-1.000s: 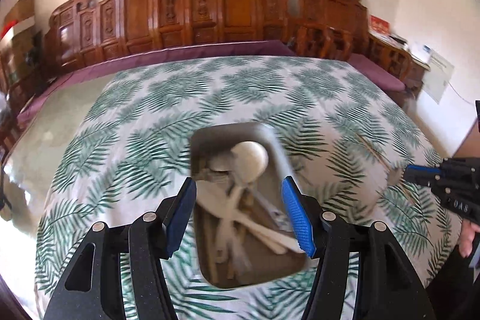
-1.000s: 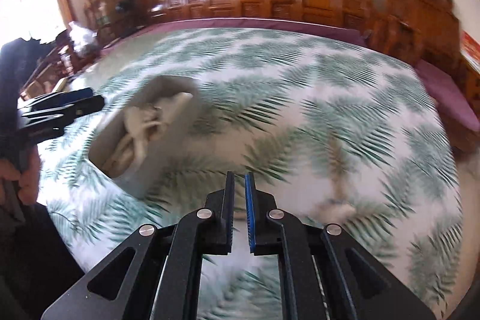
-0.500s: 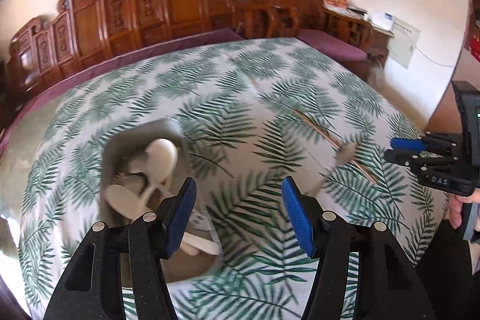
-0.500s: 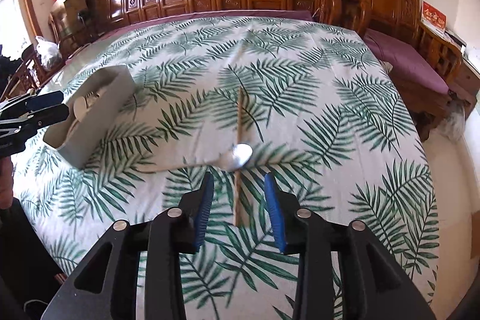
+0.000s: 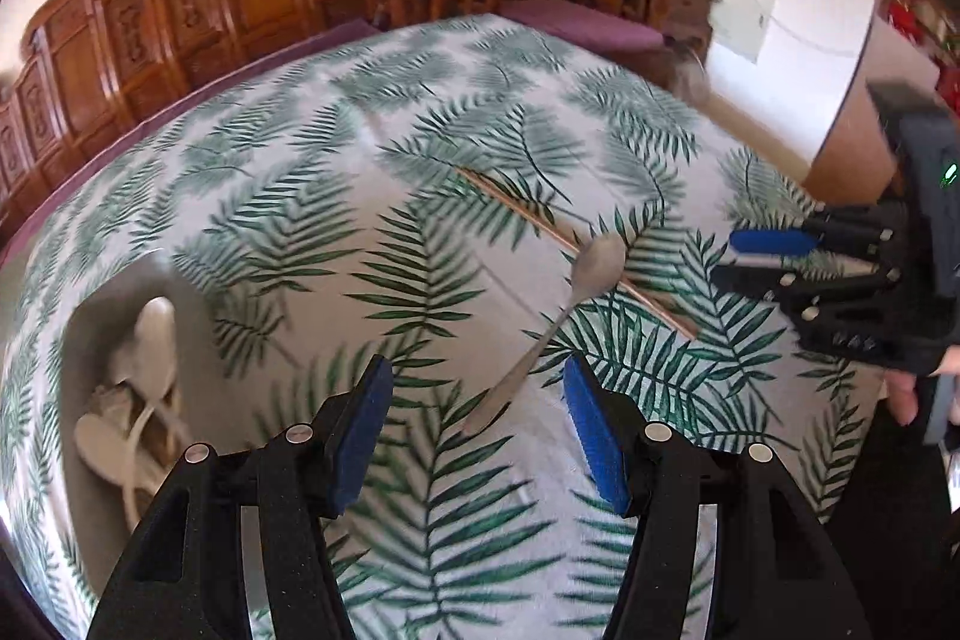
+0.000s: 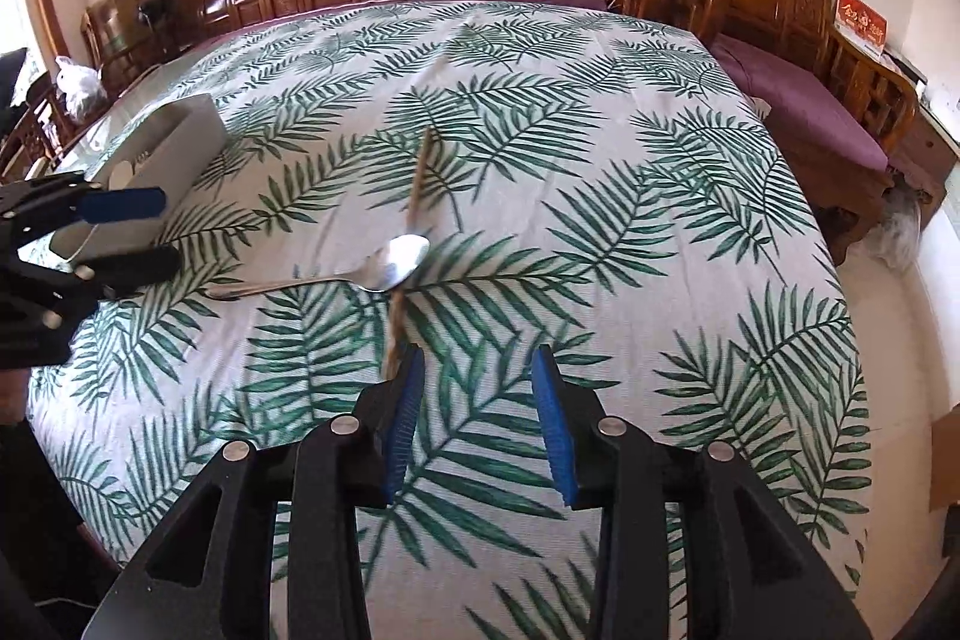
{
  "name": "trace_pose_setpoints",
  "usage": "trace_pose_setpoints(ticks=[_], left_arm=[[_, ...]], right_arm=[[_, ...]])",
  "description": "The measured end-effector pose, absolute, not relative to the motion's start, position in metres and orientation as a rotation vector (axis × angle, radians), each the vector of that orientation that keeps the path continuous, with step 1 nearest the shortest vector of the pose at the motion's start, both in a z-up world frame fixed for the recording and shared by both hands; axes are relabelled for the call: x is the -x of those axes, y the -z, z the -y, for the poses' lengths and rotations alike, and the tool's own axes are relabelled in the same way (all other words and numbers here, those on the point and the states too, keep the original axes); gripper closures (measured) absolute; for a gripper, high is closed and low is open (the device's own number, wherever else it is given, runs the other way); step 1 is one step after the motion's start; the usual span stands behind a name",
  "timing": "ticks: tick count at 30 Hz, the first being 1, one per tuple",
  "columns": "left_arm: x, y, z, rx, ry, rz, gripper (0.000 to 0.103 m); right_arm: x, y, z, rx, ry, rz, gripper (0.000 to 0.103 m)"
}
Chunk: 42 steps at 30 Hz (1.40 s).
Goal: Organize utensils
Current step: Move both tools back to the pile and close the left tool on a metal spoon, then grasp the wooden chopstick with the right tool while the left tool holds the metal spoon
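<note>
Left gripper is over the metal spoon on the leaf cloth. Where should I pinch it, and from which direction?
Grip the metal spoon at its thin handle end, coming straight down from above with the open left gripper fingers either side of the handle. It lies flat on the tablecloth, and its bowl rests across the wooden chopstick, so the handle looks like the freer part to close on.

Left tongs (image 5: 477, 424) swing off the grey bin (image 5: 90, 316) and over the metal spoon's (image 5: 591, 265) handle, while the right tongs (image 6: 477, 400), shut a second ago, now stand parted beside the chopstick (image 6: 414, 202).
</note>
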<state>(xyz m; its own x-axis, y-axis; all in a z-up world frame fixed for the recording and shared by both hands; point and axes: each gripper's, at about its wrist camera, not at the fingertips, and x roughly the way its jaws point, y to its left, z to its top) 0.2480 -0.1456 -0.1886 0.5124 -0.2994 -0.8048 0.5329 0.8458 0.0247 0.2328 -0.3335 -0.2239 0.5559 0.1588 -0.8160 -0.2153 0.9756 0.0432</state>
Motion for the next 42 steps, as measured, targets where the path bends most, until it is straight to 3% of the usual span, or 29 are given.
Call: trace_pose_setpoints(ticks=[16,18,20,26,42], left_arm=[[-0.278,0.232,0.224,-0.349,0.583,-0.983,0.047],[-0.281,0.234,0.23,-0.361,0.572,-0.985,0.048],[-0.284,0.233,0.233,-0.35,0.577,-0.981,0.062],[-0.287,0.233,0.244,-0.364,0.597,-0.966,0.074],[-0.278,0.211,0.195,-0.283,0.564,-0.946,0.075]], right_arm=[[-0.242,0.21,0.386,-0.056,-0.171,-0.935,0.063],[-0.242,0.208,0.389,-0.064,-0.174,-0.931,0.063],[-0.241,0.205,0.387,-0.048,-0.184,-0.921,0.063],[-0.238,0.195,0.383,-0.031,-0.204,-0.898,0.063],[-0.24,0.218,0.346,0.045,-0.246,-0.947,0.063]])
